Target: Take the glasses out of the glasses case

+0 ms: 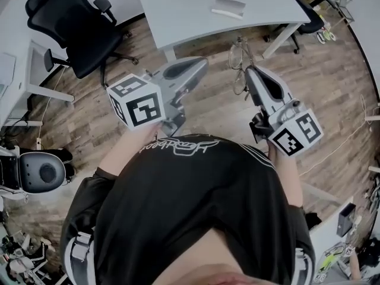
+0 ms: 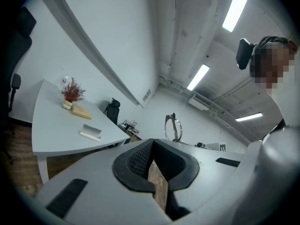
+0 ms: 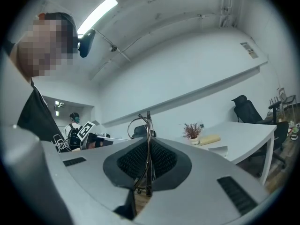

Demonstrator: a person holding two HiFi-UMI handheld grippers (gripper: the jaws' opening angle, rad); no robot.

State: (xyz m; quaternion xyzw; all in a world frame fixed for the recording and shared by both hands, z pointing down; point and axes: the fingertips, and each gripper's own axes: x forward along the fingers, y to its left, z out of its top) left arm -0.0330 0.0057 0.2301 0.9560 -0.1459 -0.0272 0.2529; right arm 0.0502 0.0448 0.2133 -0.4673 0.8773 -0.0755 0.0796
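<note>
Right gripper (image 3: 149, 172) jaws clamped on the glasses (image 3: 146, 125), lenses poking out past the tips, held in the air over the wood floor (image 1: 332, 100); left gripper (image 2: 157, 172) jaws pressed together, nothing between them; grey desk (image 1: 178, 10) ahead bears a pale oblong item (image 1: 228, 8).

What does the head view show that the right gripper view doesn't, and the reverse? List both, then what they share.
Only the head view: the right gripper's marker cube, seen from above.
Only the right gripper view: a ceiling light and a plant on the table.
Both: the glasses pinched in the right gripper's shut jaws, and the table.
</note>
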